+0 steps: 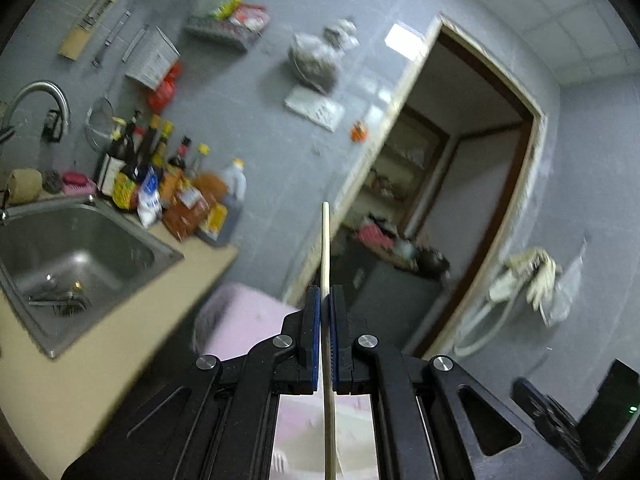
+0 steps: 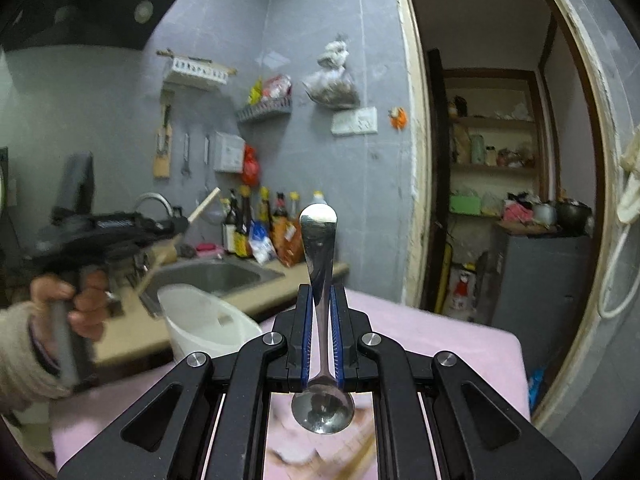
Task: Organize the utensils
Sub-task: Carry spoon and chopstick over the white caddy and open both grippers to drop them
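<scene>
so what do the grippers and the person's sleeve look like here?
Both grippers, left and right, are black, with blue pads lining the jaws, cut-out linkage arms and silver pivot screws. The hand on the left gripper's handle comes out of a beige knit sleeve. No cables visible.

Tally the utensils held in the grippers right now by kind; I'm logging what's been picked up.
Chopstick, in the left gripper: 1
Metal spoon, in the right gripper: 1
Total: 2
</scene>
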A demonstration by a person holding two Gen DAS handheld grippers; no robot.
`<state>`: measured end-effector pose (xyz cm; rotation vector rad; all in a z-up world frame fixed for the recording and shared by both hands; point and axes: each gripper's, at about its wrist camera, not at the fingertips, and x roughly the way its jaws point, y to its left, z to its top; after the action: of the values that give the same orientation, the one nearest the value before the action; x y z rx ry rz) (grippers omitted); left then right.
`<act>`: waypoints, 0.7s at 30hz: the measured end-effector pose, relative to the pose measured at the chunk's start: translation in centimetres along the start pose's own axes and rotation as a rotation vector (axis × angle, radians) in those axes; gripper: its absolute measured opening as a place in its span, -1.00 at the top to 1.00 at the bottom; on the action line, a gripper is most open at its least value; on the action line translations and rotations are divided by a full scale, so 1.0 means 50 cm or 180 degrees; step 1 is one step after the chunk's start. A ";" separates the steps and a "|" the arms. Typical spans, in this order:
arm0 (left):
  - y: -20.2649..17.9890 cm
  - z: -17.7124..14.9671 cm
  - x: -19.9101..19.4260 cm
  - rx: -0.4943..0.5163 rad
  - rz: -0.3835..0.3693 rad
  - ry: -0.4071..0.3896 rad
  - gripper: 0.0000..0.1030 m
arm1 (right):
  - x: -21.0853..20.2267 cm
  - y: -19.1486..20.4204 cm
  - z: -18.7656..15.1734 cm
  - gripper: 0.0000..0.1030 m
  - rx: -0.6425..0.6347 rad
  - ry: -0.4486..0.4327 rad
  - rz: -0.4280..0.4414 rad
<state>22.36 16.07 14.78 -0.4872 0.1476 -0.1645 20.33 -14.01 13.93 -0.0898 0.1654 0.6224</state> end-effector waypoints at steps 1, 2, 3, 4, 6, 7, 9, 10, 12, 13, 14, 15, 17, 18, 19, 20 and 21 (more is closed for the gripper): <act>0.009 0.011 0.004 -0.0007 0.0047 -0.0077 0.96 | 0.004 0.006 0.013 0.88 0.0006 -0.0046 0.0050; 0.019 0.019 0.007 0.0012 0.0088 -0.0142 0.96 | 0.010 0.013 0.028 0.87 0.0011 -0.0094 0.0103; 0.025 0.026 0.008 0.0039 0.0131 -0.0205 0.96 | 0.013 0.019 0.037 0.87 0.0012 -0.0132 0.0145; 0.031 0.031 0.012 0.0070 0.0182 -0.0285 0.96 | 0.020 0.028 0.049 0.87 0.0014 -0.0183 0.0201; 0.046 0.036 0.020 0.0101 0.0242 -0.0365 0.96 | 0.036 0.044 0.067 0.87 0.0032 -0.0251 0.0303; 0.053 0.036 0.025 0.0107 0.0290 -0.0412 0.96 | 0.047 0.054 0.073 0.87 0.0035 -0.0275 0.0358; 0.062 0.026 0.026 0.0119 0.0360 -0.0529 0.96 | 0.069 0.074 0.079 0.88 0.0006 -0.0315 0.0419; 0.066 0.020 0.028 0.0141 0.0394 -0.0583 0.96 | 0.081 0.083 0.077 0.88 0.0002 -0.0330 0.0446; 0.069 0.004 0.031 0.0206 0.0497 -0.0691 0.96 | 0.103 0.095 0.071 0.88 0.0015 -0.0336 0.0464; 0.072 -0.003 0.033 0.0209 0.0527 -0.0724 0.96 | 0.119 0.102 0.062 0.88 0.0010 -0.0337 0.0445; 0.073 -0.011 0.035 0.0205 0.0543 -0.0736 0.96 | 0.130 0.106 0.053 0.88 0.0005 -0.0324 0.0434; 0.076 -0.018 0.036 0.0197 0.0552 -0.0753 0.96 | 0.140 0.110 0.047 0.88 0.0005 -0.0308 0.0422; 0.078 -0.029 0.031 0.0180 0.0580 -0.0801 0.96 | 0.158 0.119 0.028 0.87 -0.0027 -0.0253 0.0394; 0.081 -0.036 0.028 0.0163 0.0595 -0.0835 0.96 | 0.164 0.122 0.020 0.88 -0.0047 -0.0223 0.0386; 0.083 -0.040 0.027 0.0154 0.0614 -0.0857 0.96 | 0.169 0.124 0.009 0.88 -0.0064 -0.0190 0.0383; 0.084 -0.046 0.025 0.0161 0.0654 -0.0898 0.96 | 0.172 0.127 0.002 0.88 -0.0076 -0.0163 0.0381; 0.083 -0.052 0.025 0.0177 0.0686 -0.0936 0.96 | 0.175 0.129 -0.008 0.87 -0.0096 -0.0132 0.0369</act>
<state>23.61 18.30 10.41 -0.4319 -0.0924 0.1142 23.50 -3.85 11.74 -0.0966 0.1217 0.7419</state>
